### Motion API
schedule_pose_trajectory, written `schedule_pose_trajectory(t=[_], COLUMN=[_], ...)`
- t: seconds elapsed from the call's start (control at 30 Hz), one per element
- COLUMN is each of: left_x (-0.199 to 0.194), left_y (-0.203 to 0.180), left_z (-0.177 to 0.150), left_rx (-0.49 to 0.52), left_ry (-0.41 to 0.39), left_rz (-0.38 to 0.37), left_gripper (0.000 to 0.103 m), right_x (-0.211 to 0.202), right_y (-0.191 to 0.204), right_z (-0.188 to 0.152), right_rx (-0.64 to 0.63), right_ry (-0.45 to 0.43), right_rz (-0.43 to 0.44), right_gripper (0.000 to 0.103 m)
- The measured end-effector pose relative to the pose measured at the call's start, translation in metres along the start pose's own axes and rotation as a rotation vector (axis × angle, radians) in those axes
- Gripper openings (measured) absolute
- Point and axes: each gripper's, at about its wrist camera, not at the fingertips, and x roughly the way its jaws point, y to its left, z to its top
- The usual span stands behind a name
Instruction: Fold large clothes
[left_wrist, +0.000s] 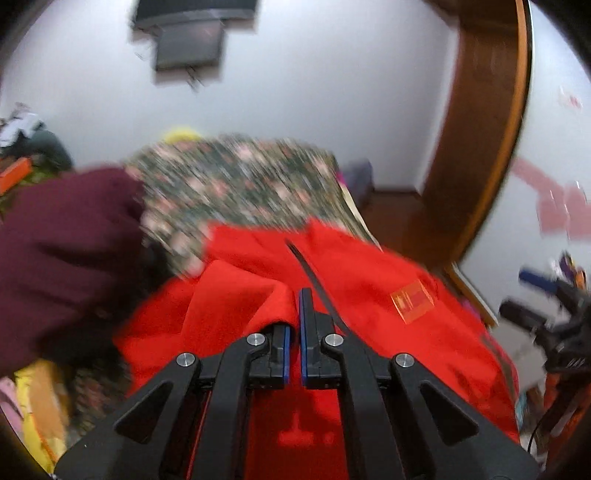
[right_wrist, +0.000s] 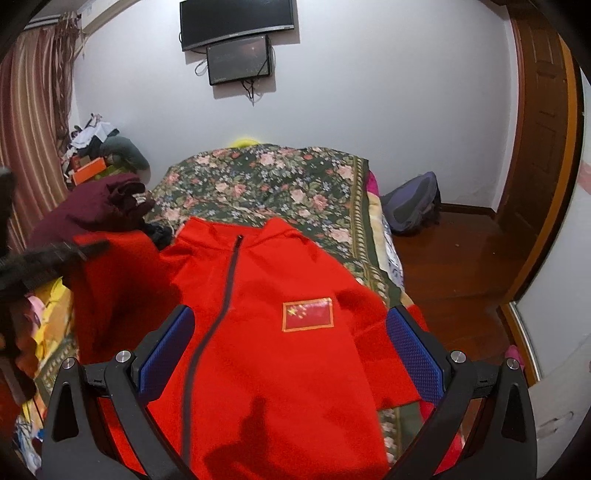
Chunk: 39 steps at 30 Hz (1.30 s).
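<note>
Pinching a fold of the red zip-front jacket (left_wrist: 369, 295), the left gripper (left_wrist: 293, 332) has its jaws closed; the right gripper (right_wrist: 291, 354) gapes empty over the floral bed cover (right_wrist: 266, 184).

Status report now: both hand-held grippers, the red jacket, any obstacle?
Left hand-held gripper shut on red jacket fabric. Right hand-held gripper open above it. Maroon garment beside jacket's left edge.

Maroon garment heap (right_wrist: 92, 206) crowding left (beside jacket (right_wrist: 258, 332)), floral bedspread (right_wrist: 266, 184) beyond lying open
</note>
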Motion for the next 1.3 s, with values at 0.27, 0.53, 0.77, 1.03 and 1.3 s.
schedule_pose_trajectory(t=[0.27, 0.53, 0.77, 1.03, 1.3], left_x=[0.072, 0.044, -0.011, -0.082, -0.106], left_y=[-0.06, -0.059, -0.01, 0.072, 0.149], left_z=[-0.063, -0.078, -0.07, -0.087, -0.136], left_rx=[0.128, 0.201, 0.114, 0.024, -0.204], left_ry=[0.261, 0.257, 0.183, 0.07, 0.106], left_rz=[-0.035, 0.019, 0.019, 0.279, 0.371], left_gripper=[0.003, 0.034, 0.059, 0.066, 0.066], right_x=[0.006, 0.008, 0.015, 0.047, 0.084], right_y=[-0.005, 0.011, 0.058, 0.13, 0.2], right_z=[-0.013, -0.013, -0.007, -0.026, -0.073], right_rx=[-0.039, -0.112, -0.244, -0.48, -0.704], right_ry=[0.053, 0.067, 0.082, 0.208, 0.422], right_rz=[-0.025, -0.007, 0.107, 0.222, 0.349], right_gripper=[0.103, 0.103, 0.103, 0.103, 0.101])
